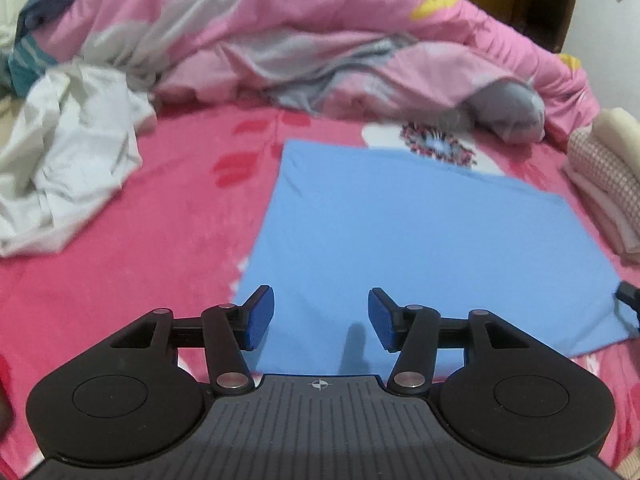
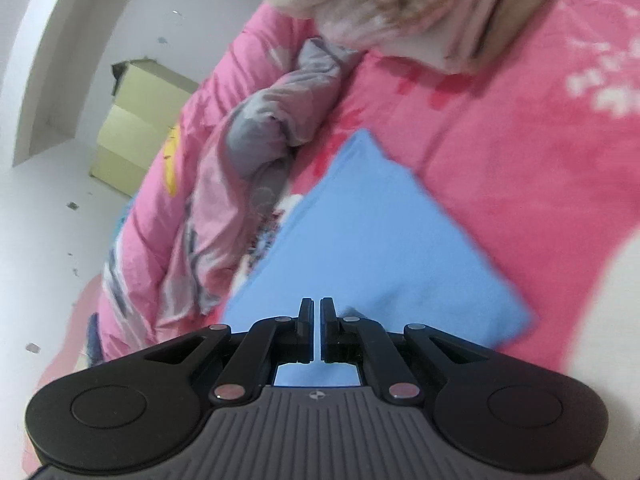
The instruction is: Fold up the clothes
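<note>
A light blue cloth [image 1: 420, 240] lies flat as a folded rectangle on the pink-red bed sheet [image 1: 160, 248]. My left gripper [image 1: 321, 312] hovers over the cloth's near left corner, open, with nothing between its blue pads. In the right wrist view the same blue cloth [image 2: 380, 248] spreads out ahead of and under my right gripper [image 2: 317, 312], whose black fingers stand shut with a hairline gap. Whether cloth is pinched between them is hidden. A dark tip at the cloth's right edge in the left wrist view is the right gripper [image 1: 629, 295].
A crumpled white garment [image 1: 68, 168] lies at the left of the bed. A bunched pink quilt [image 1: 320, 32] runs along the far side. A stack of folded clothes [image 1: 608, 184] sits at the right. Beyond the bed, a cardboard box [image 2: 136, 128] stands on the floor.
</note>
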`<move>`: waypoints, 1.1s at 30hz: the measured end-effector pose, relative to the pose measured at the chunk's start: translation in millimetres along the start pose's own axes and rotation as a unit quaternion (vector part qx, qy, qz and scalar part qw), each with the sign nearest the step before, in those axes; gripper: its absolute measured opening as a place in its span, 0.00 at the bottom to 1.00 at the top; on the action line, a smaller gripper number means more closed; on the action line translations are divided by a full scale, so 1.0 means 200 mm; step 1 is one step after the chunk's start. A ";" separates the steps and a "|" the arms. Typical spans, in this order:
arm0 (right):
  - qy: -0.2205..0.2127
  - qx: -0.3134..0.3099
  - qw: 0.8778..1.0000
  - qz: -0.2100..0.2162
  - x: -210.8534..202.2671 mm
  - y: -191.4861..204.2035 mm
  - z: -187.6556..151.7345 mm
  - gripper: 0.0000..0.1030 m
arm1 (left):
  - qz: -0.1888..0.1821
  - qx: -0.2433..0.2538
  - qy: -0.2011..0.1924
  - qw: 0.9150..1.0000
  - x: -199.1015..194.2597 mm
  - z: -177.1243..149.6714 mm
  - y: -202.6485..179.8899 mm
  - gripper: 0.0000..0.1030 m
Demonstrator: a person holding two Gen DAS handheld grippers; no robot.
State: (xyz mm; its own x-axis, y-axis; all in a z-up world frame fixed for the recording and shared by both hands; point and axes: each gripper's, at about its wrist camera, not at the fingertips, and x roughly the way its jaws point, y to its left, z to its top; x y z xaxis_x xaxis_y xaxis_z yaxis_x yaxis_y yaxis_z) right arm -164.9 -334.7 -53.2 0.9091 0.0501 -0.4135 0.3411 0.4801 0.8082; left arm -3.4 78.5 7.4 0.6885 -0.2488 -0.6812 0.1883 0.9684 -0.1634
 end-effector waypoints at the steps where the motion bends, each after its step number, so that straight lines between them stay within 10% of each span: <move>1: -0.007 0.003 1.000 -0.014 -0.04 -0.04 0.01 0.02 | -0.003 -0.003 0.006 1.000 0.02 -0.02 0.00 0.51; 11: -0.102 0.057 0.991 -0.064 -0.43 -0.22 0.11 0.02 | -0.006 -0.018 0.012 1.000 0.02 -0.07 0.03 0.51; 20: 0.026 0.004 1.000 -0.017 -0.20 -0.09 0.02 0.03 | -0.010 -0.021 0.018 1.000 0.02 -0.09 0.04 0.51; 27: -0.031 0.011 0.995 -0.095 -0.43 -0.22 0.07 0.02 | -0.015 -0.020 0.018 1.000 0.03 -0.11 0.06 0.53; 33: 0.004 -0.058 0.997 -0.046 -0.32 -0.01 0.07 0.03 | -0.017 -0.020 0.015 1.000 0.02 -0.12 0.07 0.54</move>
State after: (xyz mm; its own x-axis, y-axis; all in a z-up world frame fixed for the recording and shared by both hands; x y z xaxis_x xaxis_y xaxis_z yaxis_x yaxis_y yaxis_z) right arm -221.4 -351.4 -23.0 0.8732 0.0091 -0.4872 0.3921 0.5804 0.7137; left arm -14.0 90.4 -14.9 0.6603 -0.2816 -0.6962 0.1828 0.9594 -0.2147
